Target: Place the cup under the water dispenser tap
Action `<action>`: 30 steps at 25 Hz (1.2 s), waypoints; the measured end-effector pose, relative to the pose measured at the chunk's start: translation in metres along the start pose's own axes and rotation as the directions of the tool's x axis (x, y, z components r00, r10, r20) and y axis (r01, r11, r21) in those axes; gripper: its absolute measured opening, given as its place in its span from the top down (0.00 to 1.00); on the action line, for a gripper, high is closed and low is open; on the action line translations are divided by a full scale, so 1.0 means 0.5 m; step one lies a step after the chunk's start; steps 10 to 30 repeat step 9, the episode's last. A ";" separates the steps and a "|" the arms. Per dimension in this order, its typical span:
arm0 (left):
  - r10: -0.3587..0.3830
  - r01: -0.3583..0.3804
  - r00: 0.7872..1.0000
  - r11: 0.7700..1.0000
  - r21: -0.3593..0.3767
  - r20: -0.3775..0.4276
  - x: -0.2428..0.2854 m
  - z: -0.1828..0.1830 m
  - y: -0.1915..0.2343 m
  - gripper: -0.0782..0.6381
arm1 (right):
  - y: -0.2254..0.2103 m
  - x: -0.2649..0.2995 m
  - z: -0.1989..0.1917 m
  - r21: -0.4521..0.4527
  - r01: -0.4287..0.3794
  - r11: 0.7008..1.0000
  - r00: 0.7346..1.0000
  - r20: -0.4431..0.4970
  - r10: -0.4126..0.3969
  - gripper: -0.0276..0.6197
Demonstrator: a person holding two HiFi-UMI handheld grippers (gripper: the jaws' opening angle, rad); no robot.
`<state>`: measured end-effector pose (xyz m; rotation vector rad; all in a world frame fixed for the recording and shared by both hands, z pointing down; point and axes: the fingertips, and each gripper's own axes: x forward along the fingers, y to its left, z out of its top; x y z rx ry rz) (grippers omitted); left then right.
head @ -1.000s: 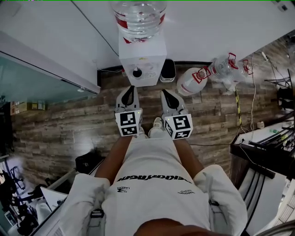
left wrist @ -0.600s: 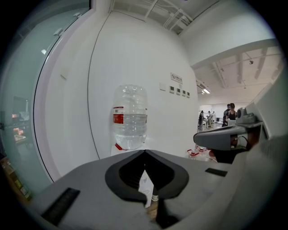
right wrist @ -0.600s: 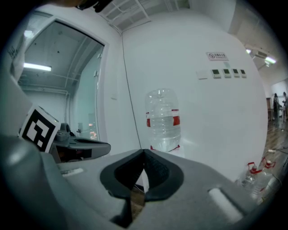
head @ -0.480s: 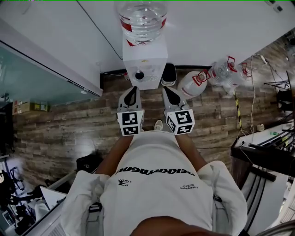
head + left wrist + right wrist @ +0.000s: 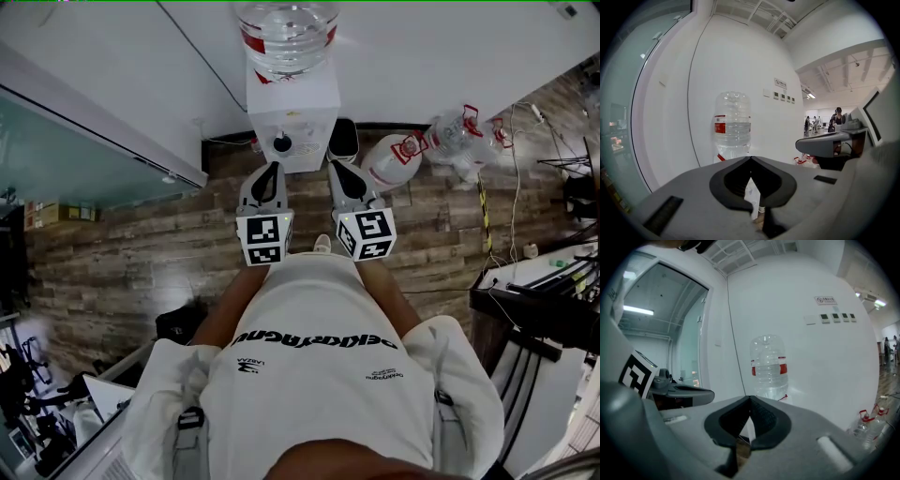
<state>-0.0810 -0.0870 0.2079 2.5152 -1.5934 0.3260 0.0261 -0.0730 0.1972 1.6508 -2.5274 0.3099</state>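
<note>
A white water dispenser [image 5: 292, 112] stands against the wall with a clear bottle [image 5: 286, 28] on top and a dark tap knob [image 5: 281, 145] on its front. No cup shows in any view. My left gripper [image 5: 272, 169] and right gripper [image 5: 334, 167] are held side by side just in front of the dispenser, pointing at it. Both are shut with nothing between the jaws. In the left gripper view the jaws [image 5: 750, 158] meet below the bottle [image 5: 733, 124]. The right gripper view shows the same, with the jaws [image 5: 750, 397] under the bottle [image 5: 768, 366].
A black bin [image 5: 342, 141] stands right of the dispenser. Spare water bottles [image 5: 389, 161] [image 5: 459, 136] lie on the wood floor further right. A glass partition [image 5: 84, 159] runs along the left, and a desk with cables [image 5: 534, 300] is at the right.
The left gripper has lifted slightly. Both grippers sit a little nearer the dispenser in the head view, still shut and side by side.
</note>
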 end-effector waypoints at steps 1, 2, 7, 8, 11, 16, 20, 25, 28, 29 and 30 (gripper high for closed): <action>0.000 0.000 1.000 1.000 0.003 0.003 0.002 0.002 0.000 0.89 | -0.001 0.001 0.000 0.001 0.001 1.000 1.000 0.002 -0.001 0.96; 0.000 0.000 1.000 1.000 0.005 0.005 0.002 0.002 0.000 0.89 | -0.001 0.001 0.000 0.001 0.002 1.000 1.000 0.003 -0.002 0.96; -0.010 0.010 1.000 1.000 -0.003 0.001 0.010 -0.003 -0.004 0.89 | -0.003 0.006 0.003 0.001 -0.006 1.000 1.000 0.006 0.006 0.96; -0.012 0.012 1.000 1.000 -0.010 0.000 0.012 -0.004 -0.006 0.89 | -0.005 0.007 0.005 -0.001 -0.007 1.000 1.000 0.008 0.007 0.96; -0.015 0.015 1.000 1.000 -0.016 -0.002 0.013 -0.005 -0.009 0.89 | -0.007 0.008 0.007 -0.002 -0.007 1.000 1.000 0.010 0.007 0.96; -0.015 0.015 1.000 1.000 -0.016 -0.002 0.013 -0.005 -0.009 0.89 | -0.007 0.008 0.007 -0.002 -0.007 1.000 1.000 0.010 0.007 0.96; -0.015 0.015 1.000 1.000 -0.016 -0.002 0.013 -0.005 -0.009 0.89 | -0.007 0.008 0.007 -0.002 -0.007 1.000 1.000 0.010 0.007 0.96; -0.015 0.015 1.000 1.000 -0.016 -0.002 0.013 -0.005 -0.009 0.89 | -0.007 0.008 0.007 -0.002 -0.007 1.000 1.000 0.010 0.007 0.96; -0.015 0.015 1.000 1.000 -0.016 -0.002 0.013 -0.005 -0.009 0.89 | -0.007 0.008 0.007 -0.002 -0.007 1.000 1.000 0.010 0.007 0.96; -0.015 0.015 1.000 1.000 -0.016 -0.002 0.013 -0.005 -0.009 0.89 | -0.007 0.008 0.007 -0.002 -0.007 1.000 1.000 0.010 0.007 0.96; -0.015 0.015 1.000 1.000 -0.016 -0.002 0.013 -0.005 -0.009 0.89 | -0.007 0.008 0.007 -0.002 -0.007 1.000 1.000 0.010 0.007 0.96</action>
